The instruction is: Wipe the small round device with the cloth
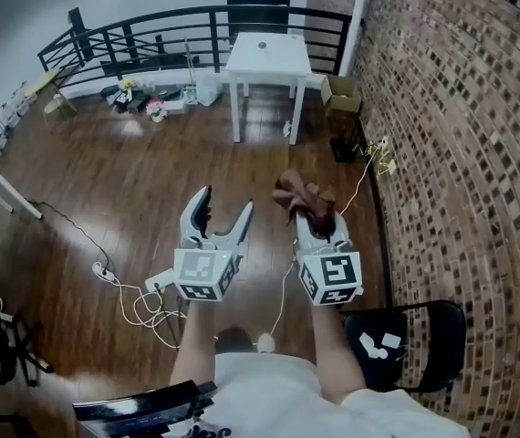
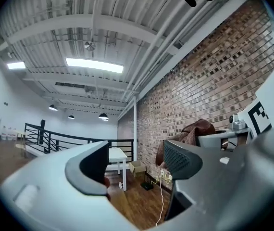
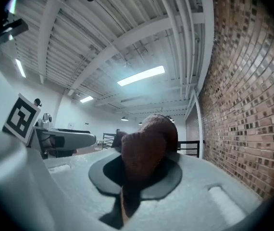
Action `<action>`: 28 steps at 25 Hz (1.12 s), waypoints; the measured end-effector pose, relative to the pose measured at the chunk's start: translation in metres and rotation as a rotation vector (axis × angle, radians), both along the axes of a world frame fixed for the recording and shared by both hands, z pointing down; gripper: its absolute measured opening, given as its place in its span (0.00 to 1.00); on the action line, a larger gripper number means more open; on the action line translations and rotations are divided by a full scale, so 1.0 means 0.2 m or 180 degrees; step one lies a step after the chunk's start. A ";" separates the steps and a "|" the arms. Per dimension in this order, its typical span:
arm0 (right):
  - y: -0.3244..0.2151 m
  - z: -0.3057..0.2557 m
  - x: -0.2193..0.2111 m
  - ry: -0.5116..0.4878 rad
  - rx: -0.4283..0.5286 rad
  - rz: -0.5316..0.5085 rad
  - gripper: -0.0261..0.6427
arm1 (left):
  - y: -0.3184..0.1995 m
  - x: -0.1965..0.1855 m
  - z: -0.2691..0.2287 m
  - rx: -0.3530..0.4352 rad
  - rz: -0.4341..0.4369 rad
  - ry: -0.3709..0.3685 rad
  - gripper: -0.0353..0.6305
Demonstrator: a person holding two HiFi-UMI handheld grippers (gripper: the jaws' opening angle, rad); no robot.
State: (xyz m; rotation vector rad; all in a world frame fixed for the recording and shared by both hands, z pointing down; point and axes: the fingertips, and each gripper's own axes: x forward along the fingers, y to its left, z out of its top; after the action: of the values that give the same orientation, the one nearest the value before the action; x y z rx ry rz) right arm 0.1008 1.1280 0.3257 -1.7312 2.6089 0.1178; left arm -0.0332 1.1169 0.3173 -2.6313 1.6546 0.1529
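Observation:
Far ahead in the head view stands a white table with a small round device on its top. My left gripper is held in front of the person over the wooden floor, open, with nothing between its dark pads. To its right, my right gripper is shut on a crumpled brown cloth, which bulges up out of the jaws in the right gripper view. The left gripper view also catches the cloth and the table.
A brick wall runs along the right. A black railing closes the far side, with clutter on the floor before it. A cardboard box sits by the table. Cables and a power strip lie left; a black folding chair stands near right.

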 end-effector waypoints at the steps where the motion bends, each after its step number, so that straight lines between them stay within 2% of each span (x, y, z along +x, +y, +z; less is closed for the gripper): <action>1: -0.04 0.03 -0.01 0.0001 -0.0022 -0.0026 0.08 | -0.04 -0.02 0.03 -0.0027 -0.0062 0.0005 0.62; 6: -0.33 0.13 -0.05 -0.0004 -0.0094 -0.0087 0.08 | -0.33 -0.06 0.14 -0.0138 -0.0192 -0.0020 0.62; 11: -0.72 0.17 -0.14 0.0066 -0.0081 -0.0085 0.08 | -0.78 -0.17 0.19 -0.0149 -0.0440 -0.0030 0.62; 17: -1.33 0.04 -0.21 0.0174 0.0048 0.0067 0.08 | -1.43 -0.24 0.13 -0.0044 -0.0423 -0.0128 0.61; 20: -1.57 -0.01 -0.26 0.0155 0.0091 0.0151 0.08 | -1.68 -0.32 0.10 -0.0046 -0.0392 -0.0090 0.60; 25: -1.88 0.07 -0.44 0.0181 -0.0011 0.0107 0.08 | -2.02 -0.50 0.21 -0.0207 -0.0438 -0.0042 0.60; 28: -2.05 0.14 -0.49 0.0208 -0.0110 0.0044 0.08 | -2.16 -0.51 0.25 -0.0316 -0.0450 -0.0056 0.60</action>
State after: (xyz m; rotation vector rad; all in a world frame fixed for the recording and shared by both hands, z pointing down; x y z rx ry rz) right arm 0.0023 0.7190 0.3539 -1.7865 2.6605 0.1326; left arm -0.1361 0.6841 0.3678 -2.5631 1.8812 0.0446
